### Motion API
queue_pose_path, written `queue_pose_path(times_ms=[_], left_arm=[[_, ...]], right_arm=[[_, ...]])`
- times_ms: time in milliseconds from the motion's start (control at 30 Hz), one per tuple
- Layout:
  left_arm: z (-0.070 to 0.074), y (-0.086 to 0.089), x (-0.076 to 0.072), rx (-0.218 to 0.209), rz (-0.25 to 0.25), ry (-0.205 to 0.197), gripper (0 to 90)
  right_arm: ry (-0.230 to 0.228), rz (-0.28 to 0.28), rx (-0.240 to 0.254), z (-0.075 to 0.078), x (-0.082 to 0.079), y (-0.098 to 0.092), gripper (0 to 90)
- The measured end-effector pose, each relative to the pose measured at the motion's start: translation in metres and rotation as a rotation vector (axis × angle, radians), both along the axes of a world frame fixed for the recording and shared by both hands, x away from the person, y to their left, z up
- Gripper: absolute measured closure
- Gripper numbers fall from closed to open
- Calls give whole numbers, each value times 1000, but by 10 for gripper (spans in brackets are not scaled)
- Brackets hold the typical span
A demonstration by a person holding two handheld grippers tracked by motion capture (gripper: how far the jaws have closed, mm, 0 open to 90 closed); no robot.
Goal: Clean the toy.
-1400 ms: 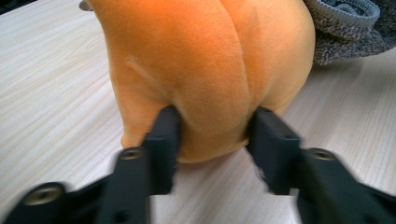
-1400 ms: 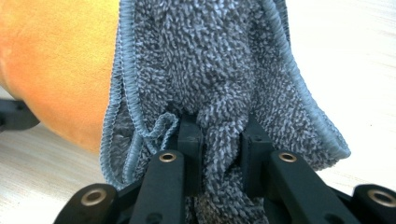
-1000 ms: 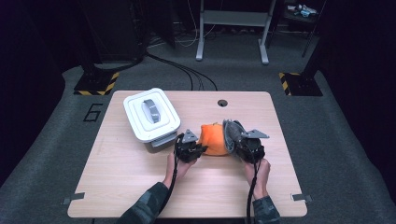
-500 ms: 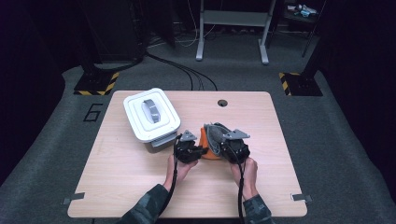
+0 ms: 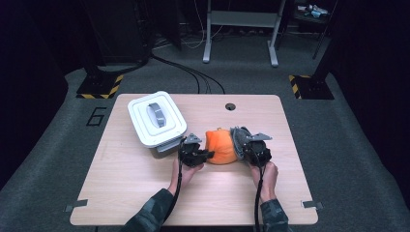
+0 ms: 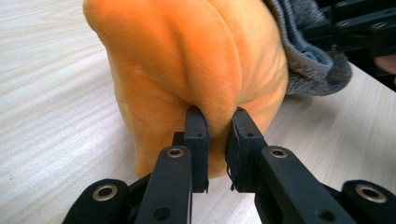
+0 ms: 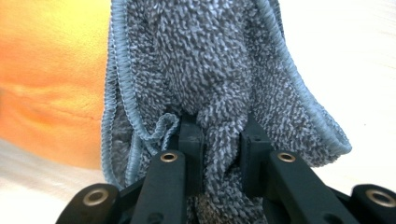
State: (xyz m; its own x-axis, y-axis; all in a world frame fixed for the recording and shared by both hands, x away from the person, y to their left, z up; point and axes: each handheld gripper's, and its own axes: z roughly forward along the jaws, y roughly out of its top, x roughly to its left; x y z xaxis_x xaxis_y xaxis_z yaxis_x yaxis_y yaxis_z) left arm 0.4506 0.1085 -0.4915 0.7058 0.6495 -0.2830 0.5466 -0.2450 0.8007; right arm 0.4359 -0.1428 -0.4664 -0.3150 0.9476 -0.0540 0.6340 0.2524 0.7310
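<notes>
An orange plush cushion (image 5: 221, 147) lies at the table's middle with a grey towel (image 5: 238, 137) against its right side. My left gripper (image 5: 205, 155) is at the cushion's left edge; in the left gripper view it (image 6: 218, 135) is shut on a fold of the orange plush (image 6: 187, 56). My right gripper (image 5: 244, 146) is at the towel; in the right gripper view it (image 7: 219, 140) is shut on a bunch of the blue-edged grey towel (image 7: 210, 60), with the orange cushion (image 7: 42, 70) behind at the left. The right gripper (image 6: 359, 28) also appears beyond the towel (image 6: 308, 60).
A white lidded container (image 5: 157, 118) with a grey handle stands at the back left, close to the left gripper. A round cable hole (image 5: 230, 106) sits near the far edge of the wooden table (image 5: 145, 193). Dark floor and stands surround the table.
The right gripper carried the grey towel left over the orange cushion, then came back to the right, uncovering more orange. The left gripper stayed where it was.
</notes>
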Motion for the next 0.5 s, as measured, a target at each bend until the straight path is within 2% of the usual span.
queue_pose_path(times_ms=[133,233,300,400,500], left_arm=[[-1,2,1,-1,3,1,799],[0,-1,0,15,0,-12,798],[1,-1,0,27,-10,-24,798],[0,-1,0,23,-2,-19,797],[1,-3,-1,27,-6,-25,795]], right_arm=[[-57,44,15,15,-15,7,747],[-68,108,40,25,-24,23,746],[-80,147,19,28,-27,36,745],[-71,151,-19,24,-22,49,746],[-61,139,-12,17,-15,43,748]])
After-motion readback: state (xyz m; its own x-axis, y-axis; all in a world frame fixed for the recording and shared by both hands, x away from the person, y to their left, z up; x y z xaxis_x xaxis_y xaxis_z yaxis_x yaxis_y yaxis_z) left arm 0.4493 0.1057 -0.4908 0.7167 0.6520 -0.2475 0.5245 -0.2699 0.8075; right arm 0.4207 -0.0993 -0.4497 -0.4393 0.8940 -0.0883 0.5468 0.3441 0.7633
